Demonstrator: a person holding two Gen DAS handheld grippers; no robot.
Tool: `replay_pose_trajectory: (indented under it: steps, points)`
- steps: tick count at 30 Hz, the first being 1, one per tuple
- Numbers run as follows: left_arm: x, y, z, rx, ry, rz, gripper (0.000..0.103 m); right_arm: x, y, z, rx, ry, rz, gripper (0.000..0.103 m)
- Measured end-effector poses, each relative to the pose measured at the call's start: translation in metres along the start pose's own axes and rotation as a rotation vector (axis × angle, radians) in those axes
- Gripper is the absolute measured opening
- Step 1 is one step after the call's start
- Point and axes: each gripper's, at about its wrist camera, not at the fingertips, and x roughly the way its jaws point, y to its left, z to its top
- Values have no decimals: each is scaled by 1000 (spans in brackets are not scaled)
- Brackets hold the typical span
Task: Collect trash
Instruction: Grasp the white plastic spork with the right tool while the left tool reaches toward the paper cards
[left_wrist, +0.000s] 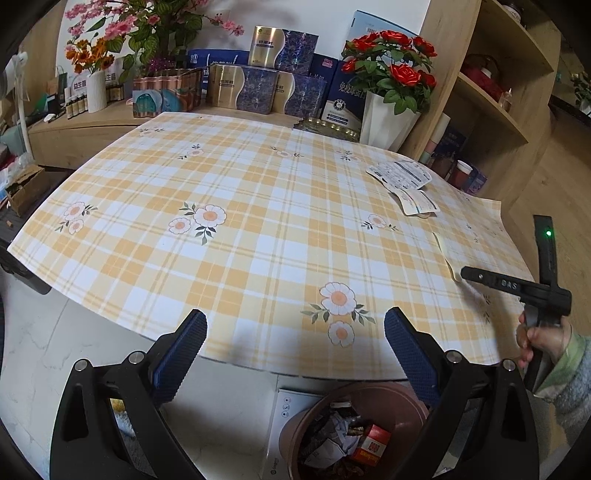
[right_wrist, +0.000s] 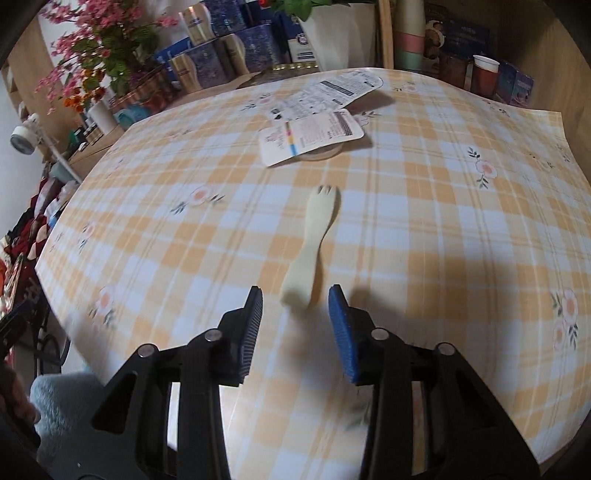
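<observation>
A cream plastic spork (right_wrist: 310, 243) lies on the checked tablecloth (right_wrist: 184, 206), handle toward me. My right gripper (right_wrist: 295, 295) is open, its blue pads either side of the handle end, just short of it. In the left wrist view the spork (left_wrist: 447, 254) shows at the right, with the right gripper (left_wrist: 466, 273) at its near end. Two printed paper wrappers (right_wrist: 314, 136) (right_wrist: 332, 90) lie beyond the spork. My left gripper (left_wrist: 295, 325) is open and empty at the table's front edge, above a brown trash bin (left_wrist: 388, 397) holding crumpled trash.
Gift boxes (left_wrist: 258, 85), flower vases (left_wrist: 388, 118) and a wooden shelf (left_wrist: 498, 92) stand behind the table. A red paper cup (right_wrist: 484, 74) stands on the shelf. A white appliance (left_wrist: 284, 413) sits on the floor beside the bin.
</observation>
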Motion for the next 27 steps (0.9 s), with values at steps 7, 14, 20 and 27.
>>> replay_pose_trajectory:
  steps: [7, 14, 20, 27]
  points:
    - [20, -8, 19, 13, 1, -6, 94, 34, -6, 31, 15, 2, -43, 40]
    - [39, -22, 30, 44, 10, -33, 94, 45, 5, 39, -63, -39, -118, 33]
    - [62, -41, 43, 86, 35, -91, 94, 35, 4, 29, -73, -101, -95, 24]
    - [111, -100, 83, 312, 36, -219, 94, -3, -25, 22, 90, -205, -4, 24]
